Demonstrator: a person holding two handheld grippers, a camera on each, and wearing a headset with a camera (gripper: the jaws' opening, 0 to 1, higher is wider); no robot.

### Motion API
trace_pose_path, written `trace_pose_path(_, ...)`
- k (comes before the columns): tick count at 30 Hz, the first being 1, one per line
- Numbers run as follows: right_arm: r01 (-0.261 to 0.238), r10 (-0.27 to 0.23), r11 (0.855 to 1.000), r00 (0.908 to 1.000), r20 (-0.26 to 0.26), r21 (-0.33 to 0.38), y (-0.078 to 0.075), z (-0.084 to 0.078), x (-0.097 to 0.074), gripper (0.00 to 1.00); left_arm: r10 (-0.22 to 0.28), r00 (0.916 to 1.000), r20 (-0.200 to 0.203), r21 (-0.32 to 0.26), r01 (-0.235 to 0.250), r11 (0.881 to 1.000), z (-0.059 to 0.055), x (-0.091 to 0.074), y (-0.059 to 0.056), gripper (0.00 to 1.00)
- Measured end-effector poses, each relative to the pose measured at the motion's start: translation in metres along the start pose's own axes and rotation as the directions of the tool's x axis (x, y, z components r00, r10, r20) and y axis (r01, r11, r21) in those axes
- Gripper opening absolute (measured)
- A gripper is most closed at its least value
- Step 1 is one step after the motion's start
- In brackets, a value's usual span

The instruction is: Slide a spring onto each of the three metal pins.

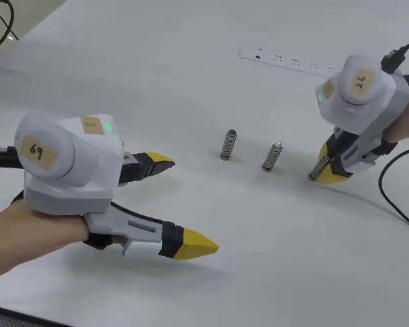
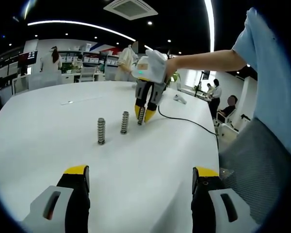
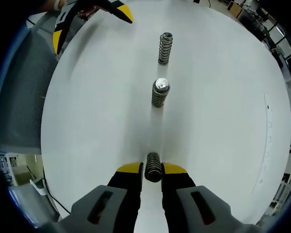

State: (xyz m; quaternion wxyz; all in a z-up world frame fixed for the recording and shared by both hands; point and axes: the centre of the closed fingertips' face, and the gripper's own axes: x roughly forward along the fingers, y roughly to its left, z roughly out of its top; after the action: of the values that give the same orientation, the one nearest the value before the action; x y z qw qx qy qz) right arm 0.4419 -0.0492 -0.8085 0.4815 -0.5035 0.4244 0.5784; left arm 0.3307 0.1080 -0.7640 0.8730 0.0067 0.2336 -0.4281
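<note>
The left gripper (image 1: 185,203) hovers empty with jaws spread wide, likely kept clear of the row. Mid-table the first spring (image 1: 228,144) and second spring (image 1: 273,156) stand upright, apparently already on pins. The right gripper (image 1: 328,167) pinches the third spring (image 1: 319,169) low on the table (image 1: 191,61) — probably seating it. The right gripper view catches a shiny pin head (image 3: 160,85) capping the second spring — too small to tell in the head view.

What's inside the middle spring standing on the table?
A metal pin: its shiny round head shows at the top of the middle spring. The shaft below is covered by the coils.
</note>
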Motion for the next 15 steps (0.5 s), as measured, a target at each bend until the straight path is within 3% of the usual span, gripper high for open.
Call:
trace_pose_path(9,0.020,-0.021,0.999,0.9988,0.044,0.028,-0.0027,0.0026,-0.0005,0.36,-0.004,1.0000,-0.002,-0.001,0.004,1.000,0.0001,0.0013,-0.0014,0.85)
trace_pose_path(15,0.021,-0.026,0.998,0.9963,0.081,0.054,-0.0036,0.0056,-0.0014,0.44,-0.002,1.0000,0.000,0.000,0.002,1.000,0.0010,0.0005,-0.0015,0.85)
